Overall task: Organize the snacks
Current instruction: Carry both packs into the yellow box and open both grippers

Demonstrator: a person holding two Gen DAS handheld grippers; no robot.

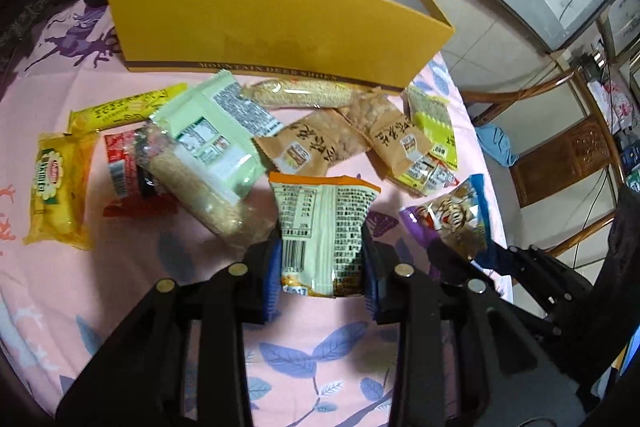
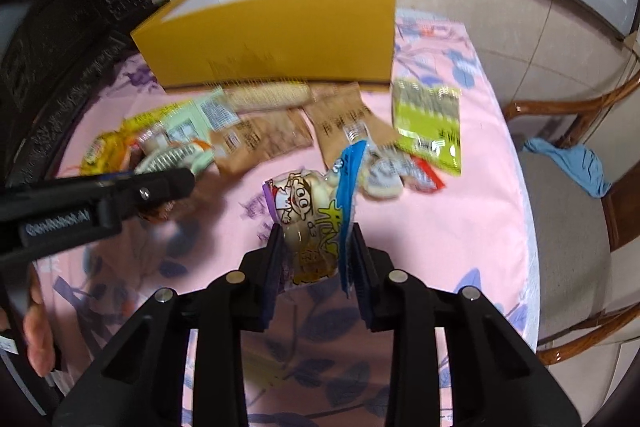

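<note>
My left gripper (image 1: pixel 322 267) is shut on a pale green snack packet with an orange top edge (image 1: pixel 324 223), held above the pink cloth. My right gripper (image 2: pixel 314 259) is shut on a cartoon-printed packet with blue and purple edges (image 2: pixel 316 211), which also shows in the left wrist view as the cartoon packet (image 1: pixel 452 219). An open yellow box (image 1: pixel 276 23) with a white inside stands at the back of the table, seen too as the yellow box (image 2: pixel 272 39). Several other snack packets lie between the box and the grippers.
A mint packet (image 1: pixel 216 135), yellow wafer pack (image 1: pixel 56 187), red packet (image 1: pixel 120 163), brown packets (image 1: pixel 316 143), a corn-like roll (image 1: pixel 304 93) and a lime packet (image 2: pixel 428 123) lie on the pink floral cloth (image 2: pixel 460 227). A wooden chair (image 2: pixel 580 219) stands right.
</note>
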